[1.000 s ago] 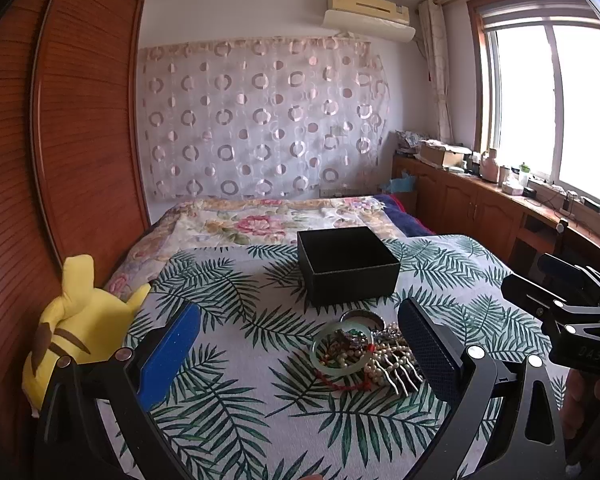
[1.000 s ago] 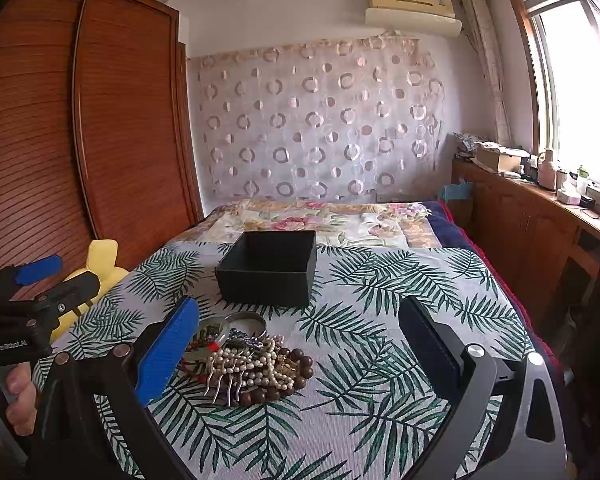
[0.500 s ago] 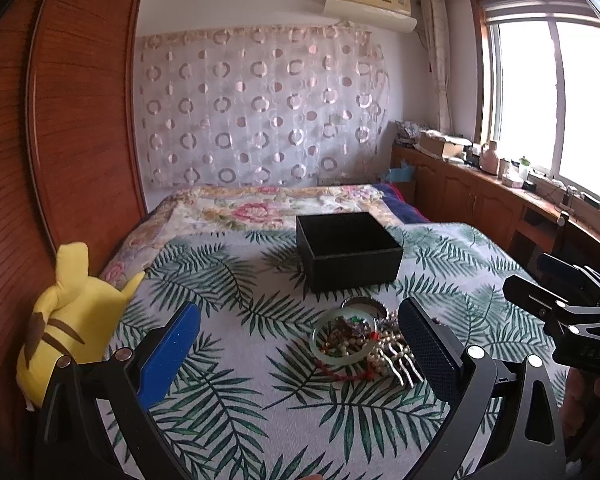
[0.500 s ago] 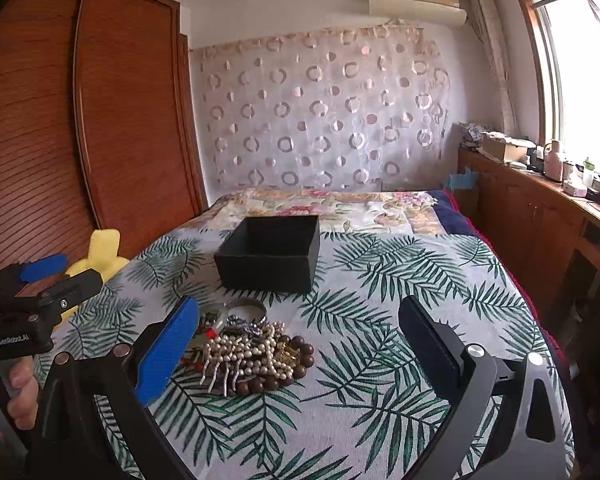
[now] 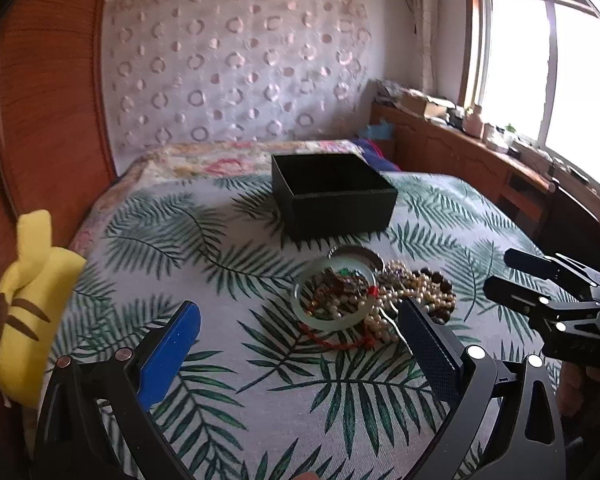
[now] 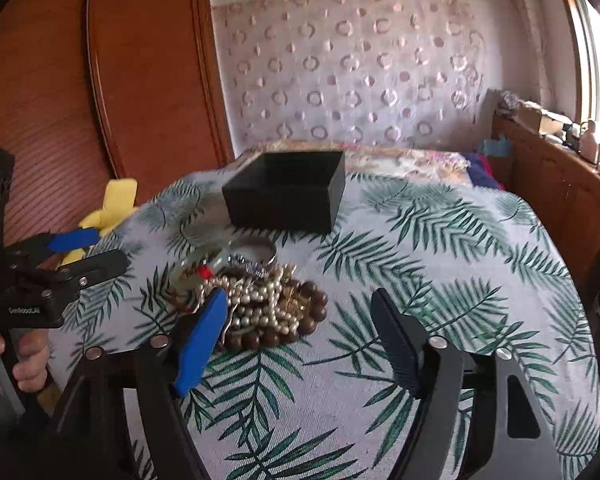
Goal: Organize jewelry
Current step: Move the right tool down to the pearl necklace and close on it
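Observation:
A heap of jewelry lies on the leaf-print bedspread: a pale green bangle, pearl strands, brown wooden beads, a red cord and a silver bangle. An open black box stands just behind the heap, also in the right wrist view. My left gripper is open and empty, low in front of the heap. My right gripper is open and empty, its blue finger beside the pearls. Each gripper shows in the other's view.
A yellow plush toy lies at the bed's left edge by the wooden wardrobe. A wooden counter with clutter runs under the window on the right. A flowered quilt covers the bed's far end.
Both grippers have moved forward and down toward the jewelry heap, which now looks larger and nearer. The right gripper's blue finger now reaches the pearls. Both stay open.

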Motion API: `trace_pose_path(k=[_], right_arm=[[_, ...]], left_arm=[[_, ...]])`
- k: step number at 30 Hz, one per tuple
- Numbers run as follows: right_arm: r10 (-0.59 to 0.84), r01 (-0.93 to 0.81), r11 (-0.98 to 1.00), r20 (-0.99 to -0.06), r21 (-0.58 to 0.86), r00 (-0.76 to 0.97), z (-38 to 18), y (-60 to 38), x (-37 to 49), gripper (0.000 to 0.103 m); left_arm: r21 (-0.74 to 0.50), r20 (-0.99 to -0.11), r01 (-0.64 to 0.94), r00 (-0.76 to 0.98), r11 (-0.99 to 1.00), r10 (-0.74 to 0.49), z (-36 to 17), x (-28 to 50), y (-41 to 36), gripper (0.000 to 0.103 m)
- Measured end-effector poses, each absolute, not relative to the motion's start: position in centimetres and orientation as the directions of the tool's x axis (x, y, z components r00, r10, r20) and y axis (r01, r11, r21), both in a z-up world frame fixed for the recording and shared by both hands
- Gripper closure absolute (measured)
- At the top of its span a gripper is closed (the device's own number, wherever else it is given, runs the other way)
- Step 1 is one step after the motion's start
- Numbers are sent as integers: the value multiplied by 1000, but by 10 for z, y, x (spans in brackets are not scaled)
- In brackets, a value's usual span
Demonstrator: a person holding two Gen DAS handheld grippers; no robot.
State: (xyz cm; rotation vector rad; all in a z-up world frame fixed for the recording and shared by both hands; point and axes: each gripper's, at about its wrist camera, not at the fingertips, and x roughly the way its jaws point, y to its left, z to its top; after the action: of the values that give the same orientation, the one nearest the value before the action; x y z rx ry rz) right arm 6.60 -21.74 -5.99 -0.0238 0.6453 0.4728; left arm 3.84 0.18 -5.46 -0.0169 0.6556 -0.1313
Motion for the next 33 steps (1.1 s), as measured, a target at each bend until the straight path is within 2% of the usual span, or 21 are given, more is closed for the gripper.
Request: trace_pose_path(k=[7,13,15,16,24,25,26,33], right_arm=[[421,-469,878,-622,96,660,-72,-207,64,32],[429,-473,874,-637,114,640,-76,-209,64,32],[433,-474,872,-639,119,636,-77,-209,64,32],[433,-474,872,-639,119,636,-77,-209,64,32],[433,-476,872,-636,116,638,-76,-209,63,32],[433,-476,872,-636,116,638,-76,-209,64,32],[433,-476,872,-637,116,638,-76,-209,64,32],[428,-484,869,-646,103,631,-77,-205,65,32]], left_arm=[[-76,-675,163,718,984,-171,-76,65,-6,7],[-135,-696,204,677,970,-239,-80,86,-9,8],[-154,-703,218,661,964,-262,-81,93,-11,17],[-173,-708,218,650,961,-275,-83,97,-10,18],[-248,-732,210,598,946,-325,-97,119,-6,21],[-255,-732,212,595,943,-332,-97,120,-6,24],[-268,-727,222,593,938,-348,-96,120,-6,33],[-245,-705,232,624,941,-337,-87,108,-4,34]])
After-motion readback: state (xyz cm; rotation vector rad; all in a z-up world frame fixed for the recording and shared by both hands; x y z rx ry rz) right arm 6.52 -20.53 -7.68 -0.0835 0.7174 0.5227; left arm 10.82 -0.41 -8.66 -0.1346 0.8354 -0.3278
